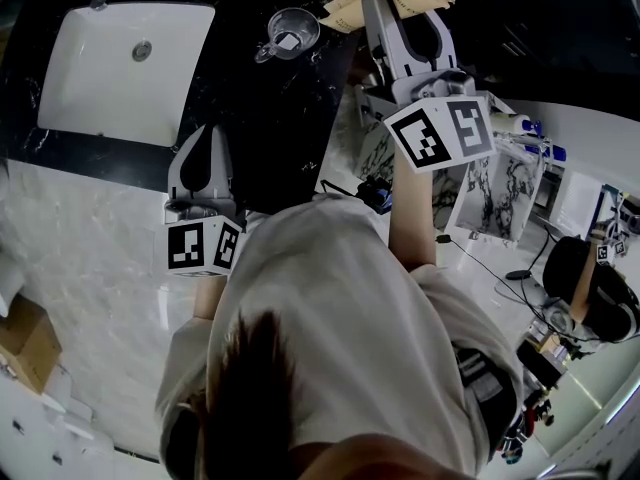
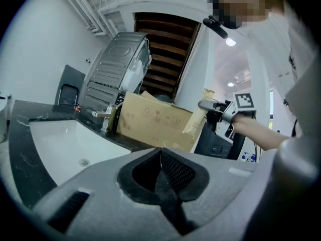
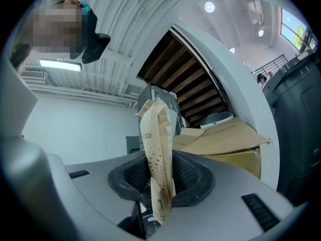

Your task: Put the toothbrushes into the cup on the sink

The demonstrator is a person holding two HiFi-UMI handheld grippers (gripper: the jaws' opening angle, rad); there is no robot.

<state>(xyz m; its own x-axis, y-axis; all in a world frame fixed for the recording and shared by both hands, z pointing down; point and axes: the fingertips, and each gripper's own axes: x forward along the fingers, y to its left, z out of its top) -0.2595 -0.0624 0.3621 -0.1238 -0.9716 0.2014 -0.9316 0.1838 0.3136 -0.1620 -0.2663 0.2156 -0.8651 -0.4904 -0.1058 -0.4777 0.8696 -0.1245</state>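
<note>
The right gripper (image 3: 160,175) clamps a slim paper packet (image 3: 156,149), presumably a wrapped toothbrush, holding it upright and high for carrying to the clear cup (image 1: 291,30) on the dark counter (image 1: 262,118) beside the sink (image 1: 110,88), while the left gripper (image 2: 160,172), jaws together on nothing, hangs idle.

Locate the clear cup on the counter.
In the head view, the clear cup stands on the black counter at top centre, just to the picture's right of the white basin.
</note>
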